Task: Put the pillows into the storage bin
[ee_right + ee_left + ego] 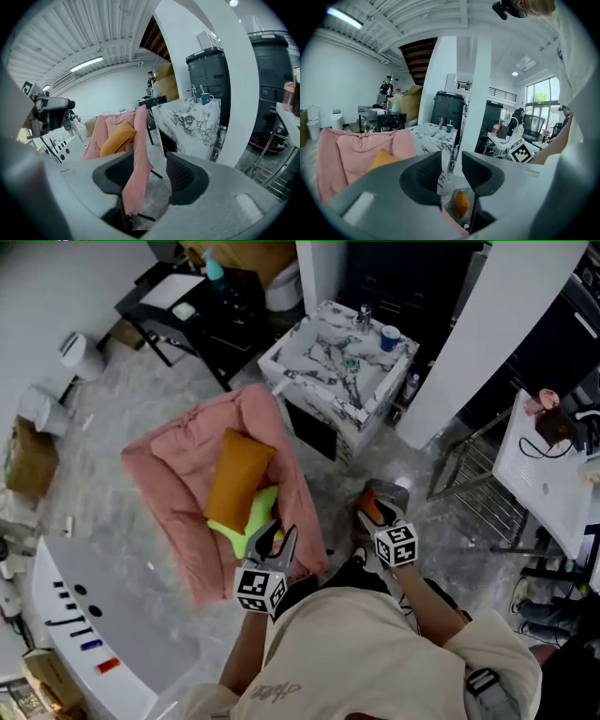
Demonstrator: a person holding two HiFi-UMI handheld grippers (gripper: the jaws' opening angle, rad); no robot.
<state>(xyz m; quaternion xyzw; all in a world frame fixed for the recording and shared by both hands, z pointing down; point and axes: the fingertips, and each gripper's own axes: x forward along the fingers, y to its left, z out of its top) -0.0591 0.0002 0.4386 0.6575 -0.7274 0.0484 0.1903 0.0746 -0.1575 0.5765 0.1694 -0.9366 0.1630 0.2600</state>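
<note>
The pink fabric bin stands on the floor. An orange pillow lies in it over a lime pillow at its near rim. The left tongs hover at that rim, spread and empty. The right tongs, also spread and empty, are beside the bin.

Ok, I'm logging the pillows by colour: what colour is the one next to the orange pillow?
Bright yellow-green; the pillow shows best in the head view.

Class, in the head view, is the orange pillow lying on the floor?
No, the orange pillow lies inside the pink bin, with the green pillow.
</note>
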